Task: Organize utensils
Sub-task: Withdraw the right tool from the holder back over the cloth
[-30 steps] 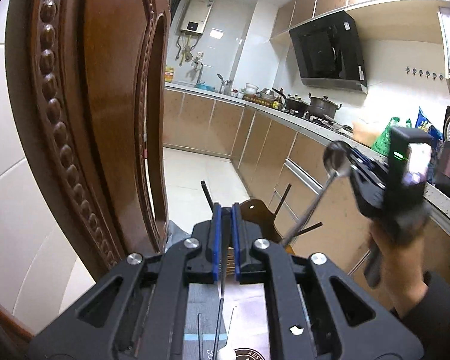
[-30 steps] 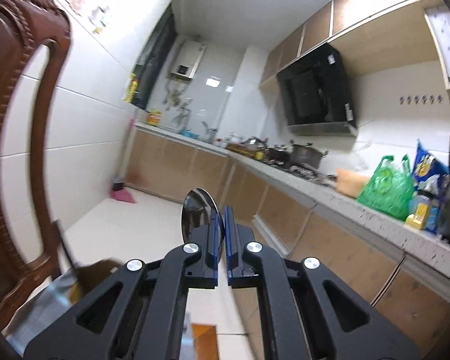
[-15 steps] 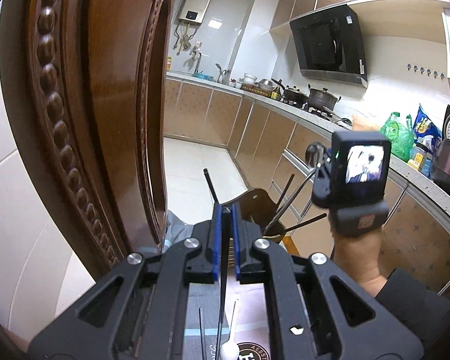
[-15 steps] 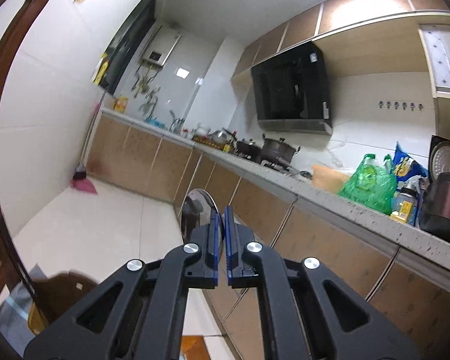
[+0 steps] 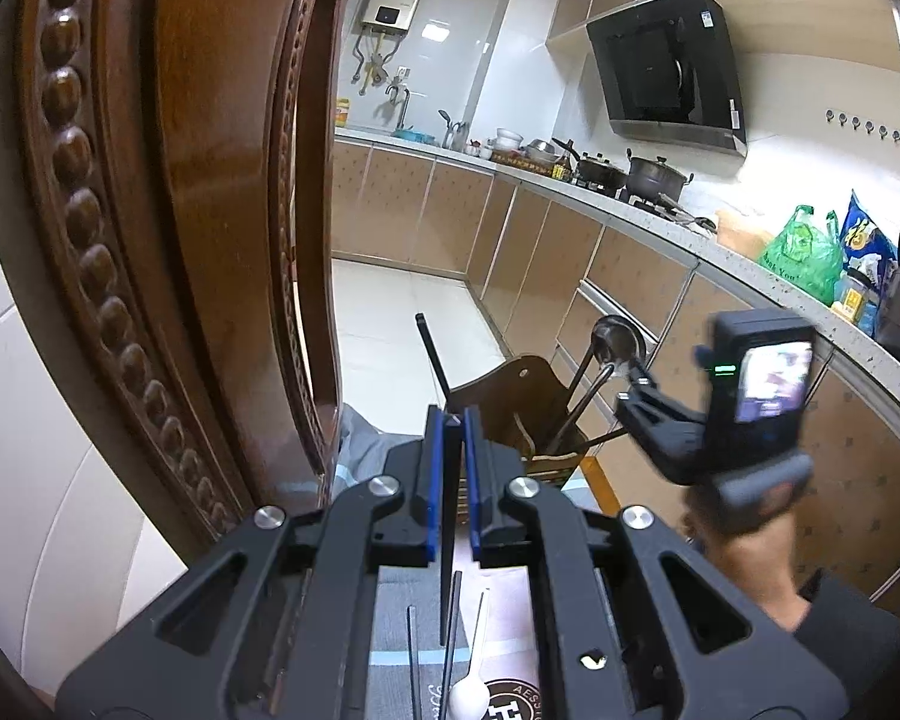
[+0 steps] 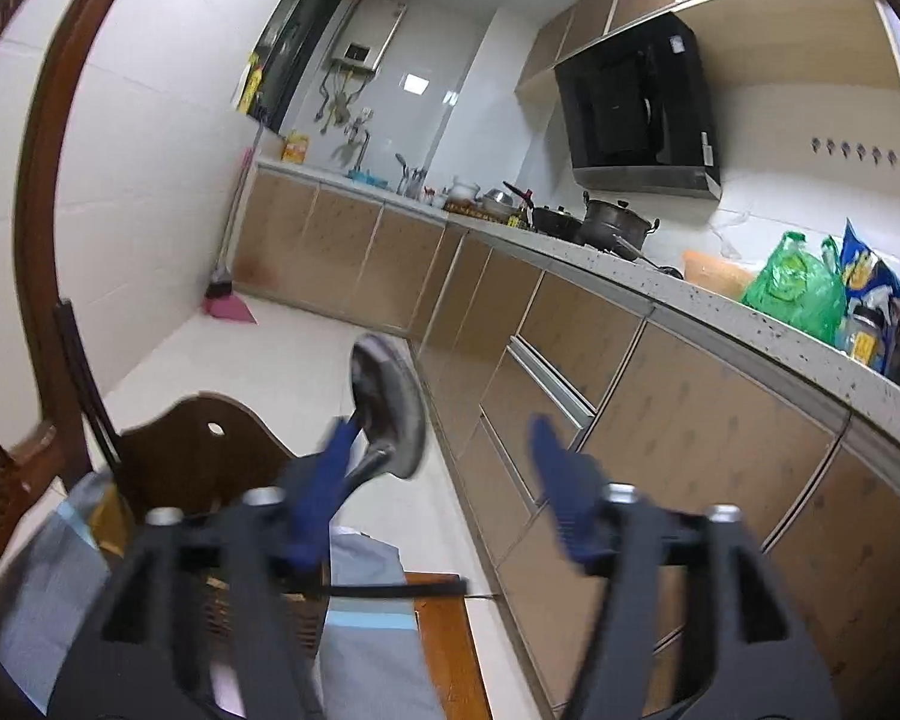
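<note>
Now the right tongs point(image 6: 438, 468) gape wide, spoon point(image 6: 390, 402) bowl-up in holder point(image 6: 210, 468); left tongs point(image 5: 452, 480) pinch an upright chopstick point(image 5: 447, 540).

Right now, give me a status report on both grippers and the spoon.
Left gripper shut on black chopstick. Right gripper open. Metal spoon standing in wooden holder. Nothing in the way.

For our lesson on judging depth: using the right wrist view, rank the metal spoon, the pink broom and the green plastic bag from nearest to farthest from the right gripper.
1. Metal spoon: just ahead of the open right gripper, by its left finger.
2. Green plastic bag: up on the counter, right.
3. Pink broom: on the floor against the far left wall.
</note>
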Motion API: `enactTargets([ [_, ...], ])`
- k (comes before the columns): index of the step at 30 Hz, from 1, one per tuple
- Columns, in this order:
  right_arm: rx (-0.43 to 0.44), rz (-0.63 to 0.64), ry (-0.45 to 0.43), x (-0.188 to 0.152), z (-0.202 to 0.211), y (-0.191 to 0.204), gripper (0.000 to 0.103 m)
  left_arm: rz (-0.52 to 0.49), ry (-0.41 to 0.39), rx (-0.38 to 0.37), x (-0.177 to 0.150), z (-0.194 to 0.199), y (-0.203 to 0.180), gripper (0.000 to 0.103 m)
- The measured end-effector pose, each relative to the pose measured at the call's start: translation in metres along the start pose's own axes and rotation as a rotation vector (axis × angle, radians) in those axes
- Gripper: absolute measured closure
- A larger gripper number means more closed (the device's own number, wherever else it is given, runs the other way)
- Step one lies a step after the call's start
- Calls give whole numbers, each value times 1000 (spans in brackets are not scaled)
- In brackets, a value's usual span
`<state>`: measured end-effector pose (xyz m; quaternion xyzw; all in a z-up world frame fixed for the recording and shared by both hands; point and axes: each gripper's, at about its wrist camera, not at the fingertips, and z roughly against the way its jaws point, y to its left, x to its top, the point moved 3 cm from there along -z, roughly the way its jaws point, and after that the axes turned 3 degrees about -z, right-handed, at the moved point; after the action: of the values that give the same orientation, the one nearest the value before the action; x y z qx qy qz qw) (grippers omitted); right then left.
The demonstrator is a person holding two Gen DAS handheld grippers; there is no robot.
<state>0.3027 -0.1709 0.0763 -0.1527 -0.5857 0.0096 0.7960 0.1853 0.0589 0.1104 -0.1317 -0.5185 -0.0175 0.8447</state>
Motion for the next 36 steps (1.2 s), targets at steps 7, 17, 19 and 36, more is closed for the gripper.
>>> enactTargets([
  [7,243,-270,-122,-15,90,-63,3,-2,16,6,-6,-10,-5,96],
  [17,356,-432,-65,-104,133,-90,3,81,-57,-7,12,-7,-15,96],
  [19,333,-427,-66,-105,127,-94,3,98,-81,-7,31,-3,-19,96],
  [36,400,-510,78,-120,92,-117,3,184,11,-27,96,-142,-20,96],
])
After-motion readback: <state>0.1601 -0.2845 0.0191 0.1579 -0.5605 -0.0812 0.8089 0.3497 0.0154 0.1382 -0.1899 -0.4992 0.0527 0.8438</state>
